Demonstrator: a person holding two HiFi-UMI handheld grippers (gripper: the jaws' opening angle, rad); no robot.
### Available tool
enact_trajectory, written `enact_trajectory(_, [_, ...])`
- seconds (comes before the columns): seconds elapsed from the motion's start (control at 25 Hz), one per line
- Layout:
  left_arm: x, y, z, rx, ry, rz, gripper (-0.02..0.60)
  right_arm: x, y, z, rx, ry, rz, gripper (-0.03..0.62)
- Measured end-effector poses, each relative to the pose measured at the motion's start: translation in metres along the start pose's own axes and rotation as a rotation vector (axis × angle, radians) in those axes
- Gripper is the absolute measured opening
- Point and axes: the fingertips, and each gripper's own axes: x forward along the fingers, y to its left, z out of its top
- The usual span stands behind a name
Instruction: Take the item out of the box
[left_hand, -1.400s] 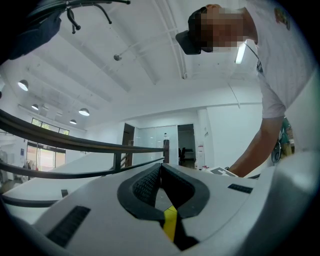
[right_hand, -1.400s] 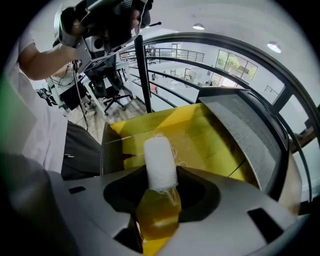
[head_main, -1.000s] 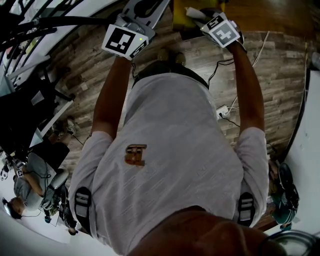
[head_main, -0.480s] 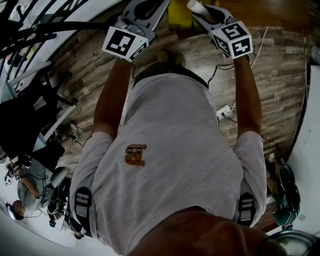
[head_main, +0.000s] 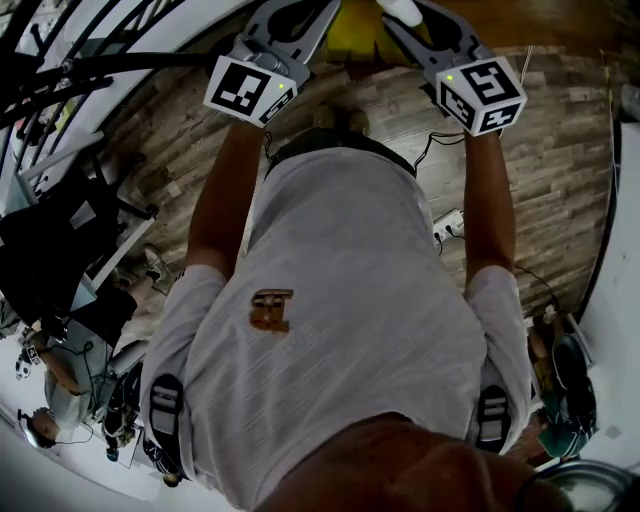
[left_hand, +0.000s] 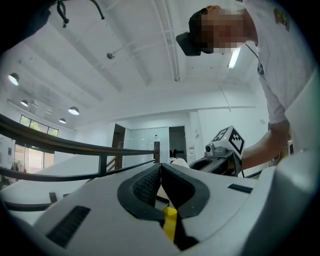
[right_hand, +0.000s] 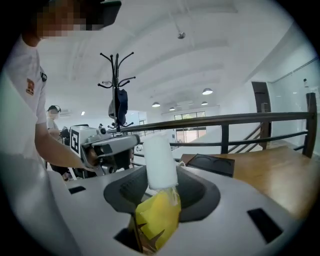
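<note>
Risk: white item may drag the yellow box along — its near end looks sheathed in it
Item: between right gripper jaws, clamped at half width
Left gripper: pinched shut on a thin box edge
Arms: both stretched forward, grippers tilted upward — side by side

Bright white room with round ceiling lights, a black railing, a coat stand, a wooden desk and grey-brown plank floor underfoot.
</note>
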Motion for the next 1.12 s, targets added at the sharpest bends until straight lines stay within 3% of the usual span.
enact_trajectory(0.48, [0.018, -0.022, 0.013, 0.001, -0.021, -0.045, 0.02, -0.033, -0.001, 0.04, 0.028, -0.227, 0.013, 0.19])
enact_trajectory(1.12, [0.016, -0.052, 0.025, 0.01, -0.033, -0.067, 0.02, -0.067, 0.02, 0.058, 0.016, -0.371, 0.025, 0.19])
